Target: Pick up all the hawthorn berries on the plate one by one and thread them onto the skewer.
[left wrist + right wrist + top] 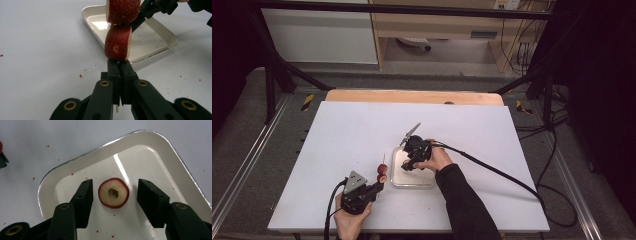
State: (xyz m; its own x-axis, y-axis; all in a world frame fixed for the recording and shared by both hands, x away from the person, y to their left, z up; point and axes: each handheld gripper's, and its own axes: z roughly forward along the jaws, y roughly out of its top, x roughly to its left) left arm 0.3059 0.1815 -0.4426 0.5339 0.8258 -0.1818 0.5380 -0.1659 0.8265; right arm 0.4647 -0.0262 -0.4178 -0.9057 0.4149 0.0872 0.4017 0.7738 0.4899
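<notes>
In the white tray [50, 192] near the middle of the desk [462, 130] lies one red-skinned fruit slice [113, 193], flat, cut face up, with a hole through its core. The right tool [113, 195] hangs over the tray with its jaws wide apart, one on each side of the slice and neither touching it.

Just left of the tray, the left tool [120, 72] has its jaws pressed together on a thin wooden skewer [117, 108], whose blunt end pokes out below them. Two more slices are threaded on the skewer, the lower one [118, 43] resting right above the jaw tips and the upper one [123, 10] stacked on it. In the high view the skewer tip [384, 157] stands bare above both slices.

Judged step: pick up the slice in the tray for threading onto the skewer.
- Lower the right tool until the jaw pads meet the red rim, not the soft cut face.
- Close gently; the flesh looks soft and will likely crush or split at the hole.
- Keep the slice level so its hole lines up with the skewer tip.

Around the tray: red crumbs scattered inside it and on the desk beside it. The tray wall stands close to one jaw and could catch it on closing. The right tool's cable [492, 167] trails off to the right of the tray, out of the way.
</notes>
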